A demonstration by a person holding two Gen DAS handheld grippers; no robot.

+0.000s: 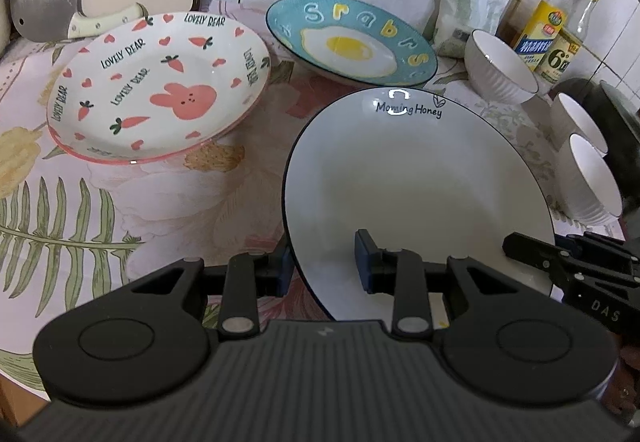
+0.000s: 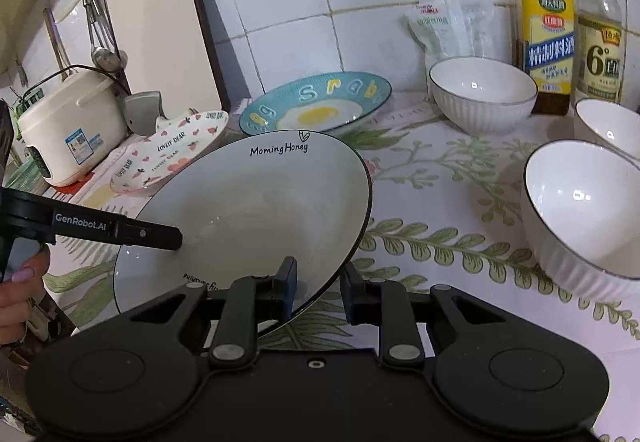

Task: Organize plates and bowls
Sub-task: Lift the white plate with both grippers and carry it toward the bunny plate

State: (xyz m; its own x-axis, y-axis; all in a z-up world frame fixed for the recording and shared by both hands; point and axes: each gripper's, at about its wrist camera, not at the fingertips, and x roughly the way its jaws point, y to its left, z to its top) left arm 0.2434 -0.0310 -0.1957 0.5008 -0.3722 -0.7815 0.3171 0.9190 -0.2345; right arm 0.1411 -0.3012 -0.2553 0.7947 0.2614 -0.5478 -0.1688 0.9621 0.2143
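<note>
Item: "Morning Honey" plate (image 1: 416, 186), white with a dark rim, is being carried tilted above the floral table (image 1: 100, 210), both grippers sharing it from the near edge. Left gripper (image 1: 324, 266) fingers are gripping its near-left rim; right gripper (image 2: 318, 288) fingers are gripping the near-right rim. Rabbit-print "Lovely Bear" plate (image 1: 160, 90), the probable stacking spot, is lying beyond and left of the fingers, nearer the left hand.

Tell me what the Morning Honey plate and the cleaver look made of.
Morning Honey plate: likely glazed ceramic, given its glossy white face, lamp glare and thin dark painted rim.
Cleaver: dull grey blade, apparently steel; cream handle with small rivets, possibly plastic.
</note>
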